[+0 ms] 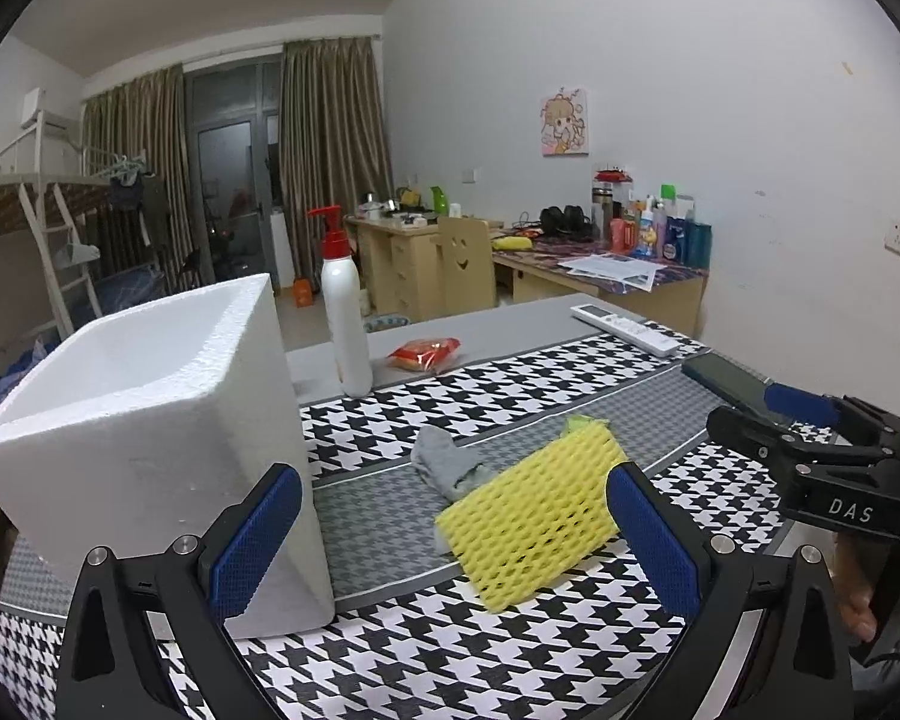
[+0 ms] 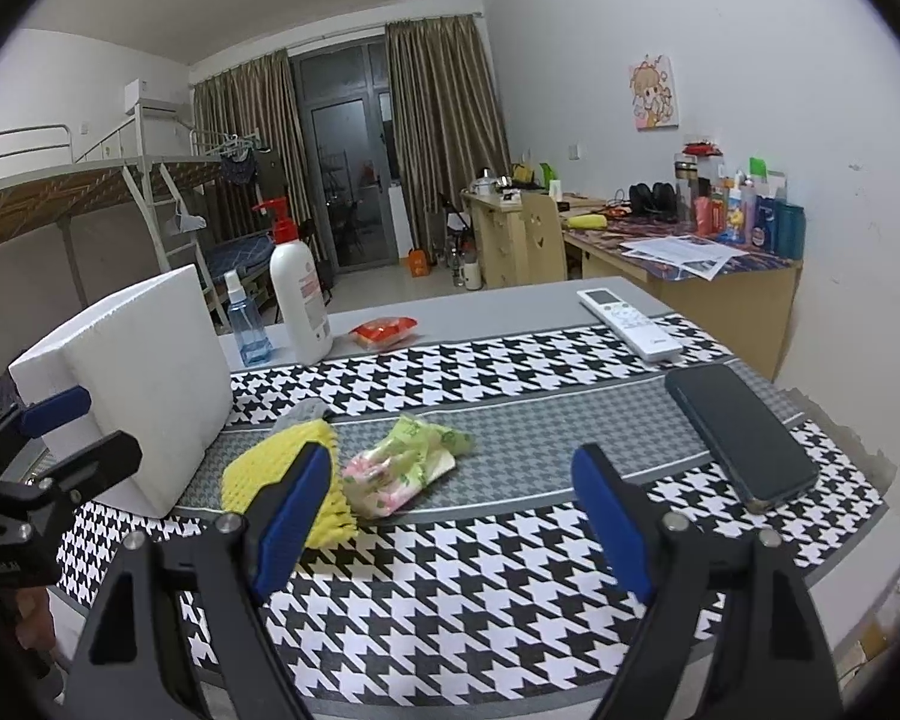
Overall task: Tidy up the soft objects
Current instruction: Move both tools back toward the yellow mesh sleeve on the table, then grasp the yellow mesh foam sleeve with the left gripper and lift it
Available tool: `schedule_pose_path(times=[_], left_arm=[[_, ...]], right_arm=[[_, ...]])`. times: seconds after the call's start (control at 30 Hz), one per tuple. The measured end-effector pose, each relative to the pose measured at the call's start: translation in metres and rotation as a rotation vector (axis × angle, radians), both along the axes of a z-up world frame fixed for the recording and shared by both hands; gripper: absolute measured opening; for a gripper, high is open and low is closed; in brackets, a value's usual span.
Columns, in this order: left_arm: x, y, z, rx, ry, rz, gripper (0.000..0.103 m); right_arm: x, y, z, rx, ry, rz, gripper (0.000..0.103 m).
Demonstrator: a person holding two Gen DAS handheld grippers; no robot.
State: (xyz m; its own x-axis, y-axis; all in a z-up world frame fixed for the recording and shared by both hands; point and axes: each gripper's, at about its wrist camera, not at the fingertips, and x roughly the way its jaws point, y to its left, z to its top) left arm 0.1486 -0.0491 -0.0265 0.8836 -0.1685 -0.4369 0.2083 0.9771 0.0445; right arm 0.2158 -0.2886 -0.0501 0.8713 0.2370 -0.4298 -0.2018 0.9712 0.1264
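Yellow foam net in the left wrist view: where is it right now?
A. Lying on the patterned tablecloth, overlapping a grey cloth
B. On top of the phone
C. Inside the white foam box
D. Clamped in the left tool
A: the yellow foam net lies flat on the houndstooth tablecloth with one edge over the grey cloth, beside the white foam box, between but clear of the open left tool pads.

Foam box (image 1: 150, 450) crowds the left fingers' (image 1: 252, 540) left side; worktop (image 2: 450, 600) between the right fingers (image 2: 612, 522) lies bare.
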Motion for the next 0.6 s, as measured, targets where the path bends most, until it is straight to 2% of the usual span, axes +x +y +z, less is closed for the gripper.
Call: schedule_pose_path(times=[0.6], left_arm=[[0.031,-0.026,-0.028,0.021,0.140,-0.020,0.102]], right_arm=[[0.026,0.000,-0.021,-0.037,0.115,0.043,0.086]])
